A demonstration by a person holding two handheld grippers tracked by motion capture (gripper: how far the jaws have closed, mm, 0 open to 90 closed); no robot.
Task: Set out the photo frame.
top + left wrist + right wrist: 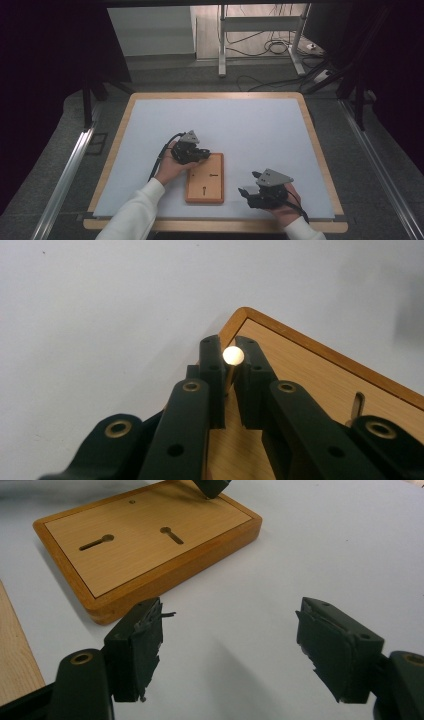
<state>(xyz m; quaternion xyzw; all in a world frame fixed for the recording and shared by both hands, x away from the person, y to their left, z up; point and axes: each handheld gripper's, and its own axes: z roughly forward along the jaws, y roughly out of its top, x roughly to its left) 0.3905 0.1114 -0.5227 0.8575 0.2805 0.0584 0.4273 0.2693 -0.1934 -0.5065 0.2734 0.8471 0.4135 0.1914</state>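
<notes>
Landmark: the wooden board [205, 178], lying flat on the white mat [240, 130] near the table's near edge.

Left gripper [192, 152]: sits at the board's far left corner. In the left gripper view its jaws are drawn narrow around a small brass-coloured peg [233, 356], one jaw on either side. The peg's round pale top shows between the tips, its shaft running down toward the board surface. Cannot tell whether the peg's foot is seated in a hole or merely carried above the wood.

Handling judgement, peg: short, rigid metal, light, smooth-sided and round, so liable to roll or twist out of a loose pinch. Best taken across the shaft just under the head, pads square to it, as the jaws stand now. A grip near the very tip risks it pivoting.

Board: thick, stiff, a darker rim round a paler inset. Two keyhole slots [172, 535] and a small round hole [132, 501] show on its face in the right gripper view. Likely heavy enough to stay put under light pressing, though the mat looks smooth and the board could slide if pushed sideways. If it needs moving, take it across a long edge.

Right gripper [265, 192]: rests on the mat to the right of the board's near right corner, apart from it. Jaws spread wide, nothing between them. The pads [145, 645] look frayed and torn at the edges; grip on a smooth peg may be less sure there.
</notes>
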